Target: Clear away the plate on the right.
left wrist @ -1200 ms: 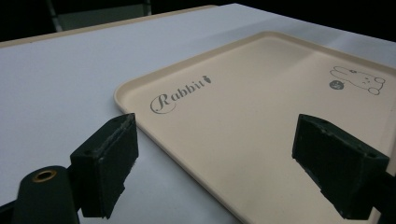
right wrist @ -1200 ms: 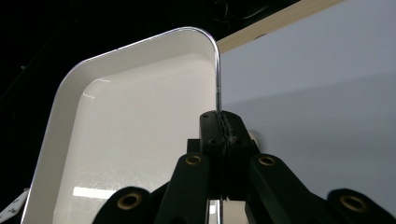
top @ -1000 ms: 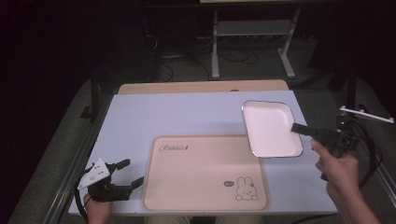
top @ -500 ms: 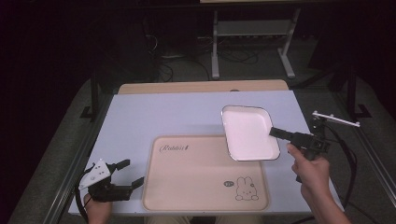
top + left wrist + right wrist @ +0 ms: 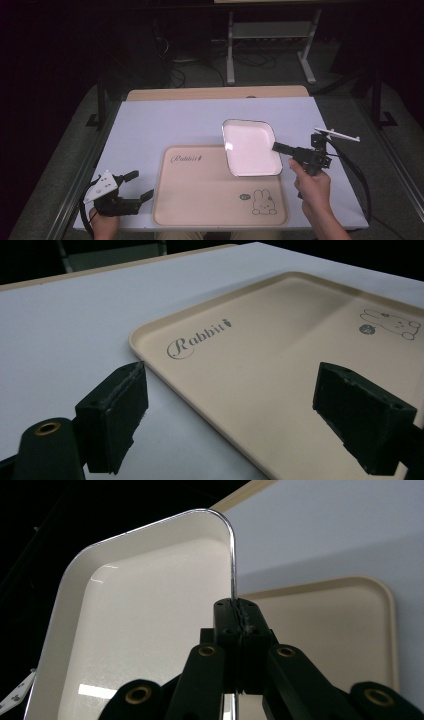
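White rectangular dish with a thin dark rim [image 5: 251, 148] has travelled left from the tabletop's [image 5: 165, 125] right side and now overlaps the beige rabbit-print tray's [image 5: 200, 190] far right corner, likely its destination. Right tongs [image 5: 278, 147] pinch its right rim, clamped tight; left tongs [image 5: 134, 186] rest gaping, empty.

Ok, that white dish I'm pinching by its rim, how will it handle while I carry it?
The white dish looks rigid: it shows no sag held by one edge in the right gripper. Its glossy rim could slip or pivot in the shut jaws. It may chip if dropped on the beige tray.
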